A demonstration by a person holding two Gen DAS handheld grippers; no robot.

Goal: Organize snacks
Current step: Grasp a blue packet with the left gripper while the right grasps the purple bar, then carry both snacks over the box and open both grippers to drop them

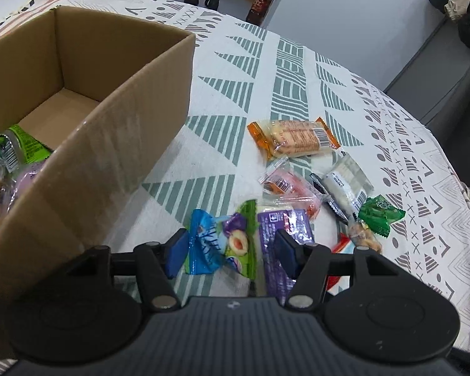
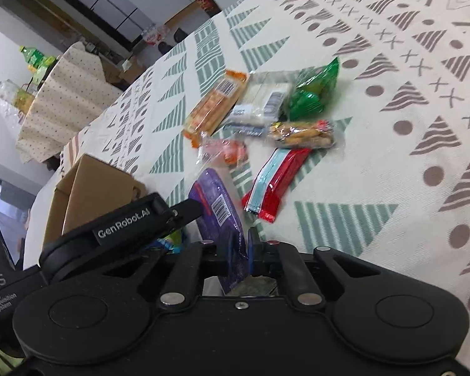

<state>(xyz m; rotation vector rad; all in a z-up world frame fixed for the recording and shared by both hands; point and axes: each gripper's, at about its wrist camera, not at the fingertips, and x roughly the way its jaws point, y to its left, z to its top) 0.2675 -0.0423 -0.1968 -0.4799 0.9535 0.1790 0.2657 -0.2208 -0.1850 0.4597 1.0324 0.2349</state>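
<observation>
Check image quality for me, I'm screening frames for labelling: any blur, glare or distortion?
Left wrist: mostly sharp, fisheye bends the table edge, sheen on the orange snack pack. Right wrist: tilted, snacks slightly soft, red wrapper glossy, purple packet readable.

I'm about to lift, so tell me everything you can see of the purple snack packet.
The purple snack packet is flat, glossy plastic film with a white barcode label. The right gripper is shut on its near end, so it tilts up from the patterned tablecloth. In the left wrist view it lies beside the blue-green packet, under the left gripper's right finger.
</observation>
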